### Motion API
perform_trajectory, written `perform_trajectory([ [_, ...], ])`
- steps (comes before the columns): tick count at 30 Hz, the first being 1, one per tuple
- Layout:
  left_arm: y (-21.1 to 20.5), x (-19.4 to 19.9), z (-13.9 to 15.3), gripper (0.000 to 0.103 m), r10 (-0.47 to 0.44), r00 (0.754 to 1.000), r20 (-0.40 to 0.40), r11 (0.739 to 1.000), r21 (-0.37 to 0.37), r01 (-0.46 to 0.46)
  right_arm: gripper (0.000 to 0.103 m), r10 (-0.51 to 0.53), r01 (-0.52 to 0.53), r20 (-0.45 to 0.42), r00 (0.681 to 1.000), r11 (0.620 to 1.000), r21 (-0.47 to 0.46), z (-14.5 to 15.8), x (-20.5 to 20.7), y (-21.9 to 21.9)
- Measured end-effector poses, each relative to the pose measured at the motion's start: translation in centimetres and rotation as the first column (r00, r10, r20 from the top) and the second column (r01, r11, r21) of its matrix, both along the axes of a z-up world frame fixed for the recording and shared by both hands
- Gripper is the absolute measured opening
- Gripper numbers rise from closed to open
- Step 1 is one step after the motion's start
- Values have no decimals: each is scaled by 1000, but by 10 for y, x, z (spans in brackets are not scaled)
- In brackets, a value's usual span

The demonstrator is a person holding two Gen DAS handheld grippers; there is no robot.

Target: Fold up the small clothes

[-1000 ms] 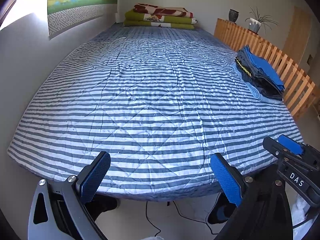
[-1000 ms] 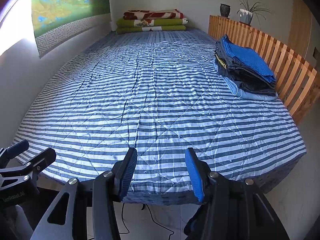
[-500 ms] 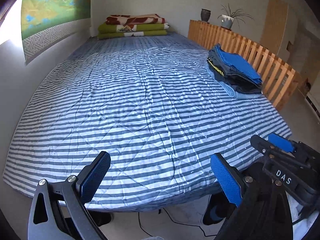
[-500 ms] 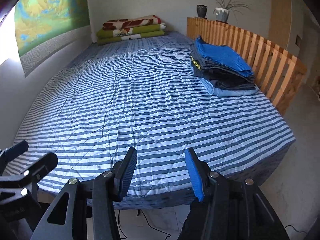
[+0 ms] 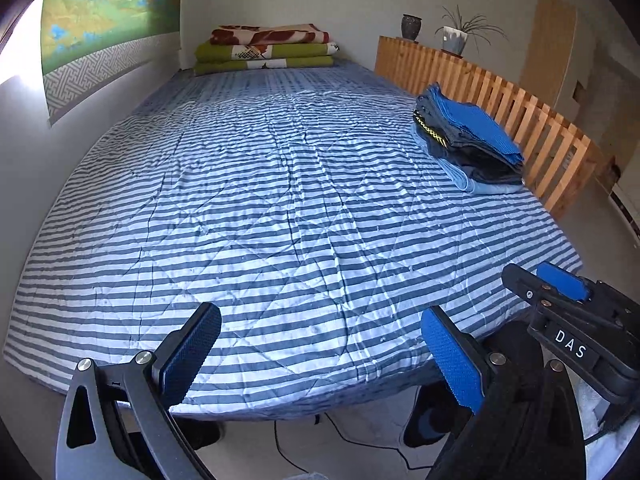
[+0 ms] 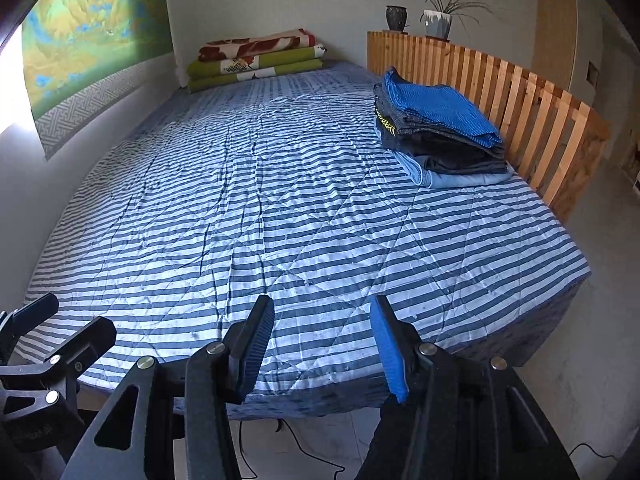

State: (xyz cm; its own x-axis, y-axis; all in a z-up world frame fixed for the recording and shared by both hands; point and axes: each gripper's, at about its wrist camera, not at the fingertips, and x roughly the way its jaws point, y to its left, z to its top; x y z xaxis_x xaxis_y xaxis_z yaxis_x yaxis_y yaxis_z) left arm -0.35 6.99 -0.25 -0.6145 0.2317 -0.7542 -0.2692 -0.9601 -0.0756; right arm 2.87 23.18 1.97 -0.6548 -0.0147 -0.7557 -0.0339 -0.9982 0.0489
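A stack of folded clothes (image 5: pixel 468 140) (image 6: pixel 436 128), blue on top with dark and pale blue pieces below, rests on the right side of the striped quilt (image 5: pixel 280 208) (image 6: pixel 260 208), beside the wooden rail. My left gripper (image 5: pixel 320 320) hangs over the bed's near edge, open with nothing between its blue pads. My right gripper (image 6: pixel 322 308) is also at the near edge, open and empty, with a narrower gap. Each gripper shows in the other's view: the right gripper (image 5: pixel 560 300) and the left gripper (image 6: pixel 44 332). No loose garment lies on the quilt.
Folded green and red blankets (image 5: pixel 264 50) lie at the bed's far end. A slatted wooden rail (image 6: pixel 520 96) runs along the right side, with a vase and a potted plant (image 6: pixel 438 20) on it. A wall hanging (image 5: pixel 100 20) is on the left. Cables (image 5: pixel 360 440) cross the floor below.
Both grippers shifted sideways along the bed's near edge and rolled a little, mostly in the first half second, so the clothes stack sits further left in view. The jaw gaps are unchanged.
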Motion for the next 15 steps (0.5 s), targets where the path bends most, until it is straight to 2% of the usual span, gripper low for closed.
perform_trajectory([
  [15,-5,-3,-2,102,10,1000,6,1000,4,-10,46,6,-6,9,1000,1000,0,-2,0,-4],
])
